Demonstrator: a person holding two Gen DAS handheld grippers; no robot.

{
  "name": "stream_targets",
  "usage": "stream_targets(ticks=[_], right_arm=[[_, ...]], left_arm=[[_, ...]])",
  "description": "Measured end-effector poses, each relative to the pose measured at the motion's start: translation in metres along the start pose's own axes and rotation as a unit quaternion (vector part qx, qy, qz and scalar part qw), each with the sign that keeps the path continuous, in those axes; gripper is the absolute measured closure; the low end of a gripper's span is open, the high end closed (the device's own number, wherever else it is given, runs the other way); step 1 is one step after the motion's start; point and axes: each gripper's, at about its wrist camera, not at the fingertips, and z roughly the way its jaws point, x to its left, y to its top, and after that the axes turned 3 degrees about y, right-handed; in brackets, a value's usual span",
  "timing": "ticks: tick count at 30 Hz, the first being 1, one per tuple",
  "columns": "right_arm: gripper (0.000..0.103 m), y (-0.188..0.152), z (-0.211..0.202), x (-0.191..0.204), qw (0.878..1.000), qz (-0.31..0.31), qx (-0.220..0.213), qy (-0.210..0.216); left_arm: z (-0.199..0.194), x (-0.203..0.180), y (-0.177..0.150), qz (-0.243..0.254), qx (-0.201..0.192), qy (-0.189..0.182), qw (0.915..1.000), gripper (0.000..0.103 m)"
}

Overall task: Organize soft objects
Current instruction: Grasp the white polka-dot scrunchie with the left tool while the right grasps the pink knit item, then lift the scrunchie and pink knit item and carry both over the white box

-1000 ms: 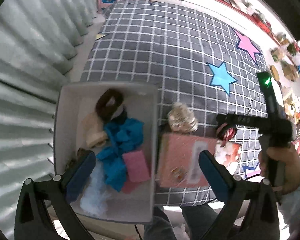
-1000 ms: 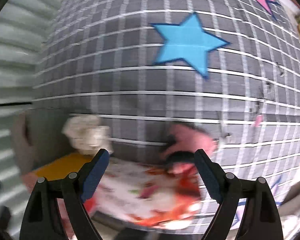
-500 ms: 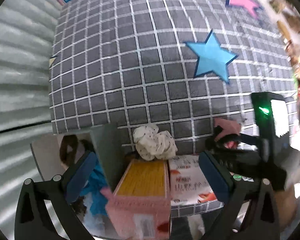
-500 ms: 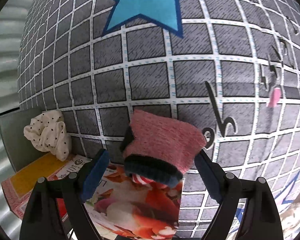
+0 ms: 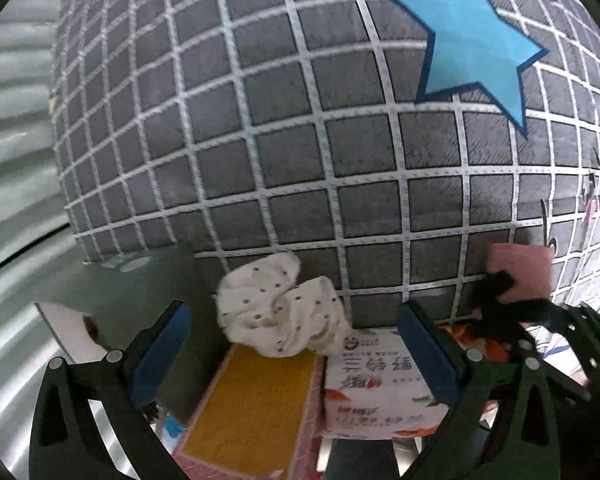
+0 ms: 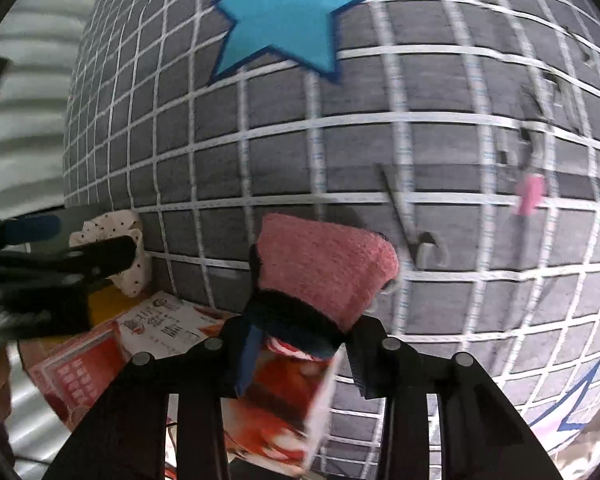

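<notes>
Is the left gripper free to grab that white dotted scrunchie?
Probably yes: the left gripper is open with the scrunchie directly between its fingers, nothing covering it.

A dark grey rug with a grid of white lines covers nearly the whole floor in both wrist views, its weave evenly lit and without hard shadows. A large blue star with a darker blue border is set into the rug toward the upper right of the left view, and the outline of another star shows at the lower right edge of the right view. Along the rug's left edge hangs a pale grey-green curtain in soft vertical folds, catching a dull sheen.
</notes>
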Motion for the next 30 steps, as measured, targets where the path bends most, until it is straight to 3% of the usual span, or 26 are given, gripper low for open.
stream_targets(ticks=[9, 13, 16, 17, 18, 19, 22, 26, 30], right_arm=[[0.064, 0.001, -0.027, -0.039, 0.998, 0.035, -0.012, 0.050], [0.064, 0.002, -0.040, -0.049, 0.997, 0.044, -0.018, 0.064], [0.064, 0.005, -0.043, -0.051, 0.996, 0.047, -0.022, 0.068], [0.064, 0.004, -0.045, -0.052, 0.996, 0.049, -0.024, 0.069], [0.064, 0.003, -0.047, -0.055, 0.996, 0.052, -0.025, 0.071], [0.064, 0.004, -0.047, -0.056, 0.995, 0.055, -0.025, 0.073], [0.064, 0.003, -0.049, -0.060, 0.995, 0.061, -0.026, 0.075], [0.064, -0.003, -0.058, -0.067, 0.996, 0.057, -0.035, 0.063], [0.064, -0.009, -0.063, -0.070, 0.997, 0.051, -0.047, 0.034]], left_arm=[[0.047, -0.011, 0.014, -0.001, 0.089, 0.017, 0.9959, 0.001], [0.057, -0.012, 0.015, 0.002, 0.098, 0.039, 0.9944, 0.005], [0.062, -0.011, 0.014, 0.002, 0.098, 0.028, 0.9948, 0.021], [0.059, -0.012, 0.013, 0.006, 0.097, 0.009, 0.9952, 0.038], [0.059, -0.018, 0.013, 0.009, 0.095, 0.002, 0.9954, 0.048], [0.054, -0.023, 0.013, 0.013, 0.088, 0.008, 0.9960, 0.057], [0.038, -0.039, 0.013, 0.024, 0.056, 0.013, 0.9980, 0.068], [0.007, -0.053, -0.002, 0.035, -0.011, 0.003, 0.9993, 0.068], [-0.031, -0.065, -0.026, 0.050, -0.084, 0.004, 0.9952, 0.068]])
